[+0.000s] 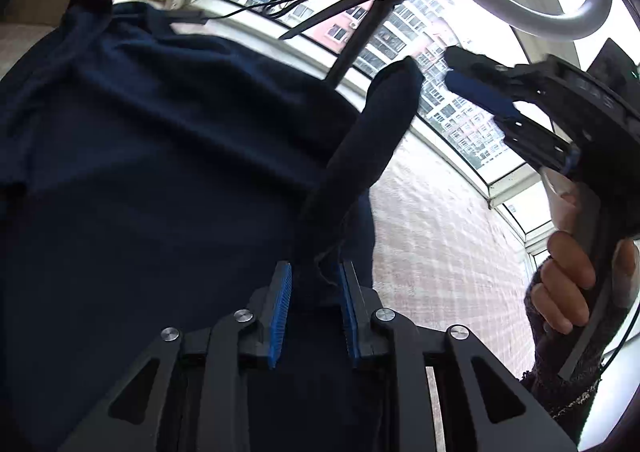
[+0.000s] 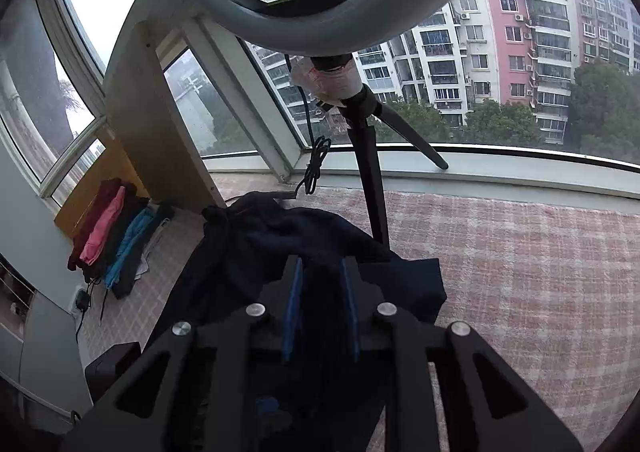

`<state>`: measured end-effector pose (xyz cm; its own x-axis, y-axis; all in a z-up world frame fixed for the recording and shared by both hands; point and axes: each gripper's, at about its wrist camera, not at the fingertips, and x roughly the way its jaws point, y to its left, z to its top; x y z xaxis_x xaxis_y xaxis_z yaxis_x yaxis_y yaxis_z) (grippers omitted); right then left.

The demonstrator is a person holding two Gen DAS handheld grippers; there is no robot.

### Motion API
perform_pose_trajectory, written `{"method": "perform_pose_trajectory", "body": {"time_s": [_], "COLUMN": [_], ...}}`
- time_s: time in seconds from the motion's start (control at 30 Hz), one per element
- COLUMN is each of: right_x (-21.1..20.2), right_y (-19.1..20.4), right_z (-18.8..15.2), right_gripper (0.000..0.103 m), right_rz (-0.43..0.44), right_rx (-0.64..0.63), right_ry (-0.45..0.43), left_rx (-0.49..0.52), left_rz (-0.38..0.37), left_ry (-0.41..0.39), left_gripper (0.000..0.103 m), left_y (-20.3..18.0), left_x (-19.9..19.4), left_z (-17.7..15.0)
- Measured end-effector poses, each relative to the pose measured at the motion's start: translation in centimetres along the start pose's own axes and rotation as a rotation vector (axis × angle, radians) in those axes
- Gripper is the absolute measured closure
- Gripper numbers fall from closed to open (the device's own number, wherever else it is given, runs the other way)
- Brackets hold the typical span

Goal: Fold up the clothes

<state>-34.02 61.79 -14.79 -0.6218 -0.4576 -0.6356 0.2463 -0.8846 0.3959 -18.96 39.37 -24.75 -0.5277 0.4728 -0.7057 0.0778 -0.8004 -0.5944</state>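
A dark navy garment (image 1: 152,156) is lifted off the pink checked cloth surface (image 1: 440,236). My left gripper (image 1: 314,280) is shut on a bunched edge of it, with a rolled fold (image 1: 372,140) rising from the blue pads. The right gripper (image 1: 476,80) shows at upper right in the left wrist view, held by a hand, its jaws apart and holding nothing there. In the right wrist view the right gripper (image 2: 322,272) has the navy garment (image 2: 280,236) lying between and behind its blue pads; whether it grips is unclear.
A ring light (image 2: 304,28) on a black tripod (image 2: 374,188) stands at the window edge, with a dangling cable (image 2: 316,164). A stack of folded clothes (image 2: 112,236) in red, pink and blue lies at the left. Windows surround the surface.
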Motion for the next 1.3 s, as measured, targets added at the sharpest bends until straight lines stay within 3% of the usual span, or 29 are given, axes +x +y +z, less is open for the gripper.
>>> {"method": "perform_pose_trajectory", "body": {"time_s": [0.13,0.23,0.37,0.43,0.57,0.63,0.7,0.73,0.77,0.83,0.9,1.0,1.03,1.17,1.2,1.23,1.27,1.3], "right_x": [-2.7,-2.2,0.0,0.8,2.7,2.6,2.6,1.7,1.0,0.0,0.6,2.4,3.2,4.0,3.8,3.5,3.0,2.5], "right_y": [-2.2,-3.2,-1.2,-0.1,0.2,-0.6,-1.4,-2.4,-3.0,-3.0,-1.0,2.5,3.3,4.3,3.8,3.4,2.6,1.7], "right_z": [-4.4,-8.6,-12.6,-13.2,-13.2,-13.3,-13.4,-13.4,-13.4,-13.2,-13.3,-14.0,-14.2,-14.4,-14.2,-14.1,-14.0,-13.9], "right_gripper": [0.06,0.06,0.061,0.062,0.062,0.07,0.075,0.075,0.075,0.075,0.074,0.072,0.072,0.073,0.081,0.097,0.097,0.097], "right_rz": [-0.076,-0.102,-0.026,0.01,0.062,-0.138,-0.349,-0.347,-0.323,-0.285,-0.234,-0.199,-0.227,-0.305,-0.311,-0.317,-0.316,-0.313], "right_rx": [0.048,0.101,0.05,0.024,0.049,0.027,0.001,0.052,0.076,0.072,-0.01,-0.16,-0.202,-0.245,-0.223,-0.202,-0.163,-0.123], "right_ry": [0.024,0.11,0.222,0.24,0.292,0.304,0.314,0.298,0.285,0.256,0.261,0.298,0.309,0.292,0.287,0.282,0.275,0.268], "left_rx": [0.048,0.14,0.216,0.267,0.329,0.35,0.378,0.361,0.31,0.185,0.172,0.248,0.274,0.37,0.394,0.4,0.38,0.34], "left_rz": [0.003,0.024,-0.027,-0.097,-0.105,-0.026,0.171,0.273,0.293,0.264,0.213,0.103,0.073,0.11,0.122,0.137,0.149,0.15], "left_ry": [-0.071,-0.075,-0.042,-0.009,0.086,0.097,0.054,0.023,-0.007,-0.068,-0.085,-0.013,0.009,0.054,0.065,0.081,0.089,0.083], "left_gripper": [0.073,0.073,0.073,0.072,0.07,0.07,0.072,0.073,0.073,0.073,0.073,0.071,0.07,0.069,0.073,0.081,0.103,0.102], "left_y": [0.5,-0.8,-2.0,-3.0,-4.8,-4.6,-3.8,-2.9,-2.0,0.0,0.3,-1.3,-2.0,-3.9,-4.3,-4.3,-3.8,-3.0], "left_x": [-2.7,-2.8,-2.1,-1.5,1.6,2.9,3.4,3.0,2.0,-0.5,-1.8,-1.5,-1.1,1.4,2.0,2.6,2.9,2.5], "left_z": [1.7,4.1,5.5,5.4,5.7,5.4,5.5,5.7,5.7,5.6,5.0,3.6,3.3,2.3,2.1,2.0,2.1,2.1]}}
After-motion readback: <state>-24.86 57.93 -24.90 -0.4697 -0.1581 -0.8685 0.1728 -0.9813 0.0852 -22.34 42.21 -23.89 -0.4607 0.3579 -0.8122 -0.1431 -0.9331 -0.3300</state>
